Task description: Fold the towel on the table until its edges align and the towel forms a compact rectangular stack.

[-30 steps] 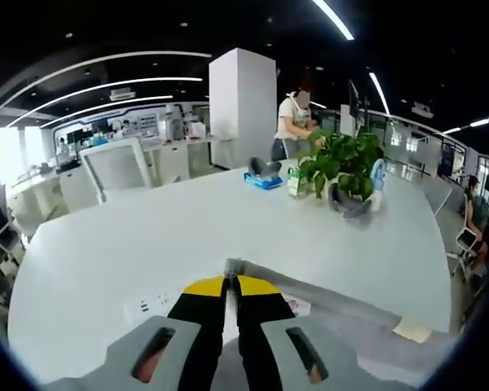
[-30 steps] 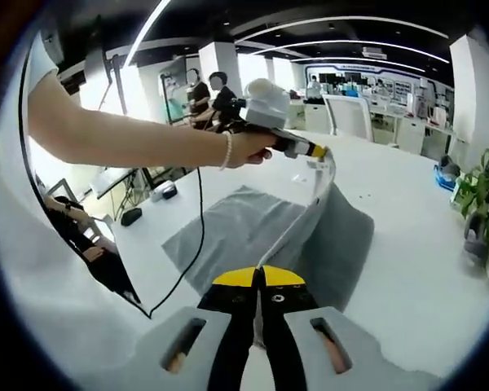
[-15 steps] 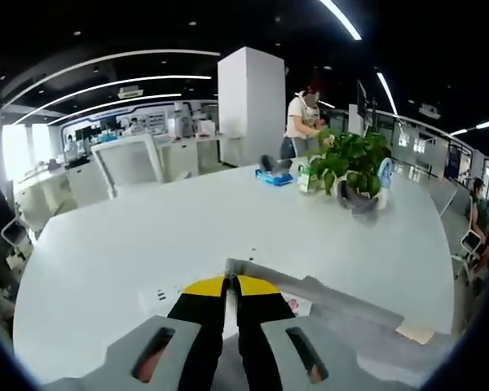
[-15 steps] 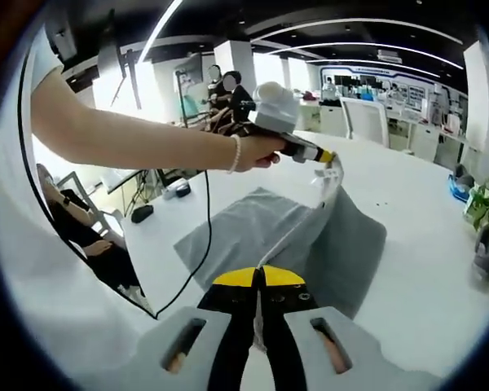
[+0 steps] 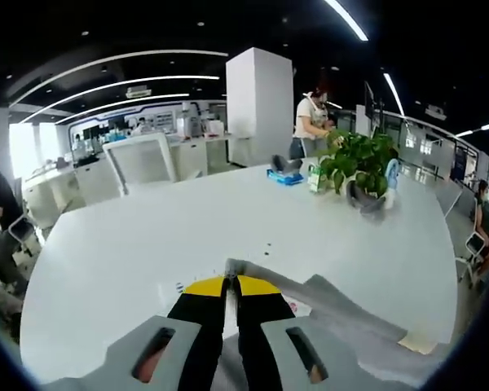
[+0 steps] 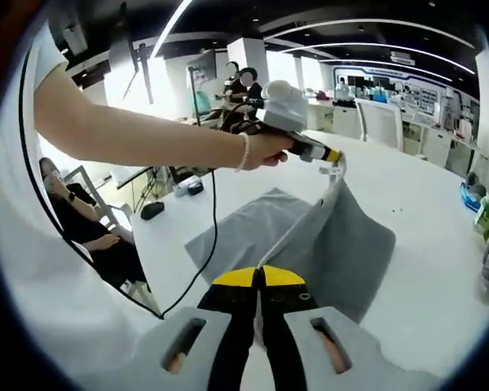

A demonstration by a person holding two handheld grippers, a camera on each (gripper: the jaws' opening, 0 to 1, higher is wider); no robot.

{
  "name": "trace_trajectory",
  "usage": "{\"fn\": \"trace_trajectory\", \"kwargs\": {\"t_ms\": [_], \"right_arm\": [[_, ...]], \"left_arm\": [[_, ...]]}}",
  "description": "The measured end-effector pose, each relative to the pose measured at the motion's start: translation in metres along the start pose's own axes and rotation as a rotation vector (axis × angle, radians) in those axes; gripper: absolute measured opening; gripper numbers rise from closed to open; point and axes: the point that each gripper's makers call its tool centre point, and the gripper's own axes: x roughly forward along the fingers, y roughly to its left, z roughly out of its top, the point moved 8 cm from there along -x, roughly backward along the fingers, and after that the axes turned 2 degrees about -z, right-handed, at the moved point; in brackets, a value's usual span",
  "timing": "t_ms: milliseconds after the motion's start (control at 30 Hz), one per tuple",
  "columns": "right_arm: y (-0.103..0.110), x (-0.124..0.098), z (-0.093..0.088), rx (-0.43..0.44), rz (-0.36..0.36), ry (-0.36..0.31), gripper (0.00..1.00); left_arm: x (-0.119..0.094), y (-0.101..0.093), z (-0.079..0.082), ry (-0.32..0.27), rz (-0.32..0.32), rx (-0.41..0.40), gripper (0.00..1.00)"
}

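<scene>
My right gripper (image 6: 259,275) is clamped on one corner of the grey towel (image 6: 342,244); my left gripper (image 6: 336,156), jaws pinched together on the neighbouring corner, holds it higher and farther out. This keeps the shared edge taut between us, presumably so the raised half can be carried across as one flat panel. The rest of the towel trails on the white table (image 6: 428,191). Beyond, a potted plant (image 5: 354,159) stands well apart.

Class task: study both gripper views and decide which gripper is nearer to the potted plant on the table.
Left. The left gripper, shut on a towel corner, faces the potted plant across the table. The right gripper, shut on another corner, is further back, with the plant at its view's far right edge.
</scene>
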Motion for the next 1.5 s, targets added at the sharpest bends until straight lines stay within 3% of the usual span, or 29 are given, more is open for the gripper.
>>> {"fn": "trace_trajectory", "kwargs": {"t_ms": [1500], "right_arm": [[0.04,0.033,0.021,-0.082,0.095,0.015,0.0]], "left_arm": [[-0.039,0.052,-0.025,0.01,0.063,-0.032,0.04]]}}
